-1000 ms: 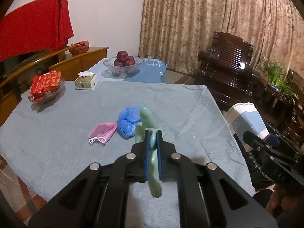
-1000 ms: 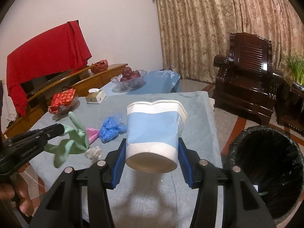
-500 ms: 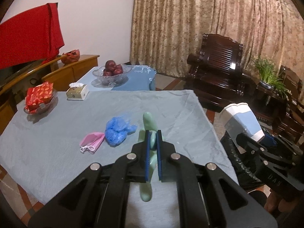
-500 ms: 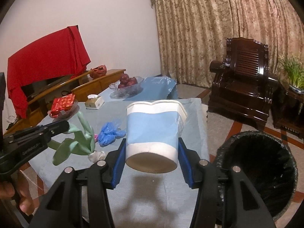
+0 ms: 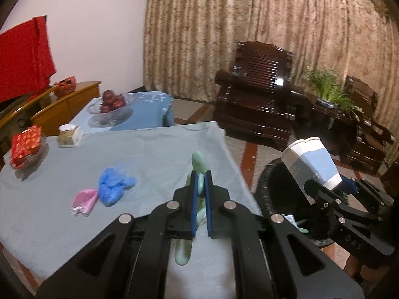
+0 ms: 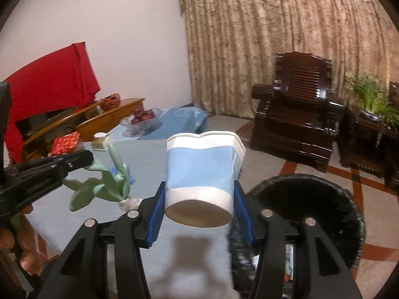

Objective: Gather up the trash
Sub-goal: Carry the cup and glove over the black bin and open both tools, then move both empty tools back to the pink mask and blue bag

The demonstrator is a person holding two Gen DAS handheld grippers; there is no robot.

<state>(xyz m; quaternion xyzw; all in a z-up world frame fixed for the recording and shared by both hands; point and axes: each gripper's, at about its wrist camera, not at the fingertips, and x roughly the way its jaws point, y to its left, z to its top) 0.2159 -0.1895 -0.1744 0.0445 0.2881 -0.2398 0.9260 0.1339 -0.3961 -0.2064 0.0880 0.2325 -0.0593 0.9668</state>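
Partly hidden by the right gripper (image 6: 199, 203), the black bin's (image 6: 324, 199) contents cannot be made out. That gripper clamps a crushed blue-and-white paper cup (image 6: 202, 172) beside the bin's rim. Left of the bin, over the table (image 5: 74, 164), the left gripper (image 5: 199, 189) pinches a limp green glove (image 6: 104, 186).

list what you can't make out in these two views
- Trash bin contents: right wrist view, gripper frame and dark liner hide most.
- Green glove lower part: left wrist view, left gripper covers it.
- Pink mask: left wrist view, blurred.
- Paper cup print: right wrist view, too small.
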